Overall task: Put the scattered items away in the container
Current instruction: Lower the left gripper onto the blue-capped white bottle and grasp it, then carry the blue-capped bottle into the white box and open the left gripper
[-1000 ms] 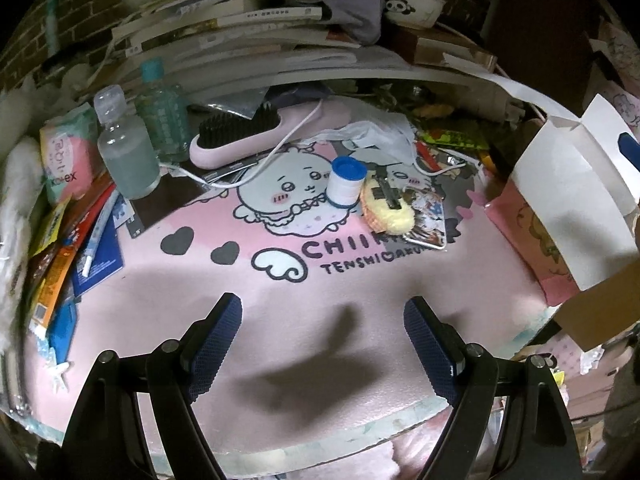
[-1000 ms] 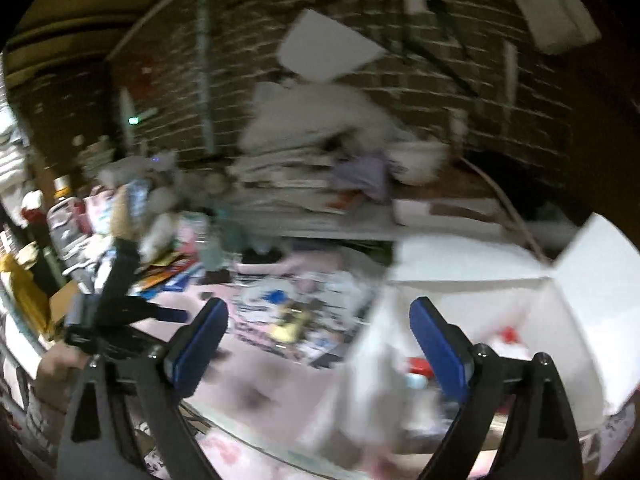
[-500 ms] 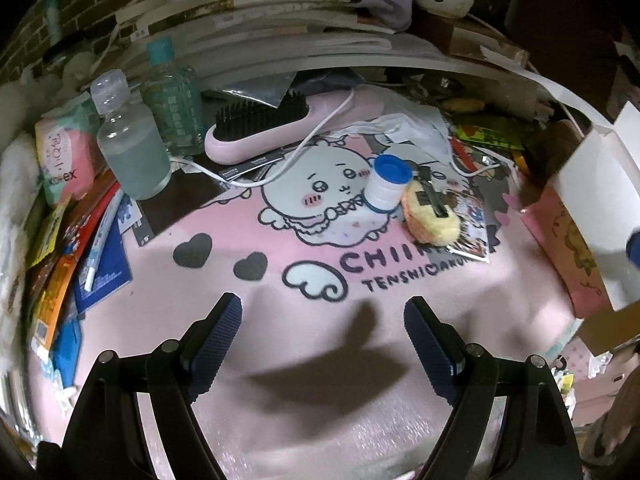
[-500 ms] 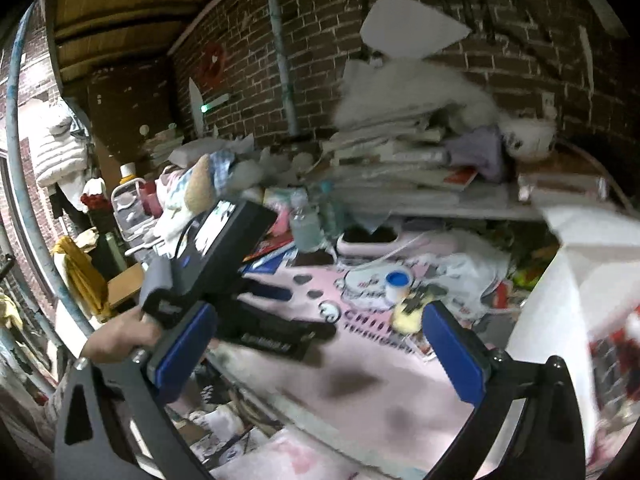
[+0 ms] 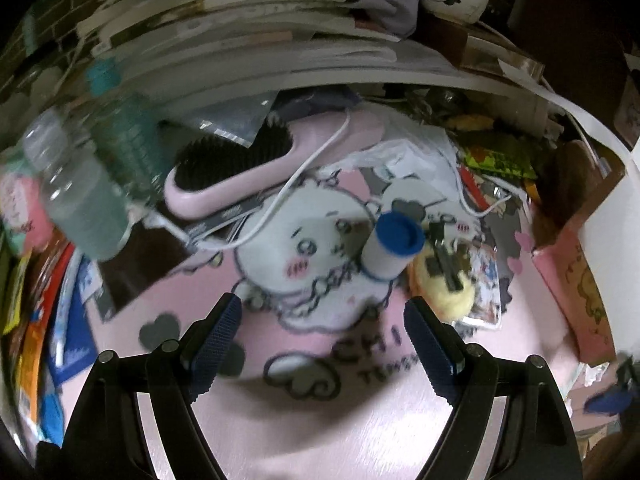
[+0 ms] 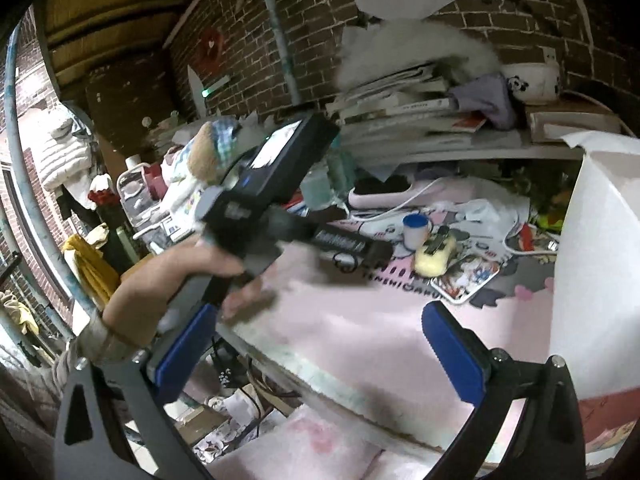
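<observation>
Clutter is covering the far half of a pink cartoon-printed mat (image 5: 320, 420), and the scattered items are sitting among it. Nearest the left gripper (image 5: 322, 344) is a small white bottle with a blue cap (image 5: 390, 250), standing upright on its base with its long axis vertical and the cap pointing up, just beyond the gap between the fingers. A yellow plush piece (image 5: 444, 284) is lying touching its right side, long axis running away from the camera. A pink hairbrush (image 5: 276, 168) is lying flat behind, bristles up, long axis slanting from lower left to upper right. Two clear bottles (image 5: 86, 196) are standing at the left, blurred. The left gripper's fingers are spread wide and gripping nothing. The right gripper (image 6: 320, 346) is hovering over the mat's near edge, its fingers likewise released and empty. The white container (image 6: 596, 264) is standing at the right edge of the mat.
</observation>
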`<state>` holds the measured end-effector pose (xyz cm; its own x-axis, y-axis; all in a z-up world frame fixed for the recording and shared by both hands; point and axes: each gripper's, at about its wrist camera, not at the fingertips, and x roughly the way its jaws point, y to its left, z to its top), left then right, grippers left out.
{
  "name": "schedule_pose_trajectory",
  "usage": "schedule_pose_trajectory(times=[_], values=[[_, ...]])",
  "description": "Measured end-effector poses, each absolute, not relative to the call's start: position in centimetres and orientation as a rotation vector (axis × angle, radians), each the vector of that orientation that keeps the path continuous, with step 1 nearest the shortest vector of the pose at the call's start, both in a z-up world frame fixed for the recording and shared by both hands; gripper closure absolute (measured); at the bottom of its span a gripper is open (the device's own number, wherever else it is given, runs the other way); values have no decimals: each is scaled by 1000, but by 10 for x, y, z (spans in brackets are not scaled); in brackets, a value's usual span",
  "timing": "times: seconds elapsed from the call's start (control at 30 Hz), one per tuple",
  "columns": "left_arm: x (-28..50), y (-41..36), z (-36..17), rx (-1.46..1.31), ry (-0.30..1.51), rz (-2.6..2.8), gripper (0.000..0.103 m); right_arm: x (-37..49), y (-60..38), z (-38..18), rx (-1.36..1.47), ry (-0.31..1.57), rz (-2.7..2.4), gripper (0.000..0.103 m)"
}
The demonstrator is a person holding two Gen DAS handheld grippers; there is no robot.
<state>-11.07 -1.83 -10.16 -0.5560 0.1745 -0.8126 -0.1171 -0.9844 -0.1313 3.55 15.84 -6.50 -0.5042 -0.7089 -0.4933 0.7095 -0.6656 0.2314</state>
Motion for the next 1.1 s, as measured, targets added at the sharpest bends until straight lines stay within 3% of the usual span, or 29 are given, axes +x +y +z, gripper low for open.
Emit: schedule_pose_trajectory(times=[0.27,0.4,0.53,0.57,0.6,0.9,1.1], values=[[-128,3,-104,-1359,-37,2601,24,41,156,-78,758,-19,-2156,0],[-134,8,-105,-1370,-54,2573,42,40,157,-83,785,-56,-2138,0],[-136,10,-104,-1368,-48,2565,51,39,158,-85,794,-60,-2140,0],[-136,10,-104,-1368,-52,2558,63,39,158,-85,795,-60,-2142,0],[-137,11,-104,-1373,-50,2552,68,38,159,-85,796,-62,-2142,0],[-135,18,-98,-1349,-9,2550,78,36,160,-86,804,-78,-2144,0],[-131,18,-94,-1342,-2,2551,79,36,161,-86,804,-78,-2146,0]])
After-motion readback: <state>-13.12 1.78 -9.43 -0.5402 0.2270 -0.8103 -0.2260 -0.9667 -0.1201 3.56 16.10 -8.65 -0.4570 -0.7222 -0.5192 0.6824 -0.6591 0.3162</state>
